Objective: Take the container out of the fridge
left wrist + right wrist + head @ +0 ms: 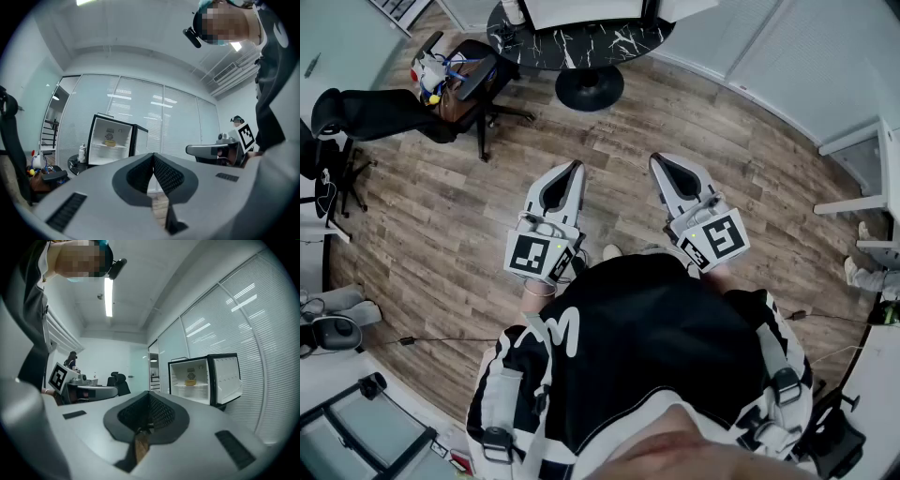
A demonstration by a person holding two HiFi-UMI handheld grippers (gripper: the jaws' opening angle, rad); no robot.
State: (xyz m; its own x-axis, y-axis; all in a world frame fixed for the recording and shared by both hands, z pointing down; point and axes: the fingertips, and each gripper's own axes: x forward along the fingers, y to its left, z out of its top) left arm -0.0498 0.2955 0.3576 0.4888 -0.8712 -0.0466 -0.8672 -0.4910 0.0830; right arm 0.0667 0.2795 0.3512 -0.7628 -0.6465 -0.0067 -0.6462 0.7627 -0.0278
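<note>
Black marble table (572,45); cluttered office chair (469,92) just left of it; white bottle (82,153) on it; wood floor (469,211) beneath.

Brown wood planks cover the floor (441,216). A round black marble table (581,42) and a black office chair (380,112) stand on it. White blinds (140,117) run along one side.

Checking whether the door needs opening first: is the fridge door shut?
No, the door of the fridge stands swung open, showing the yellow container inside.
</note>
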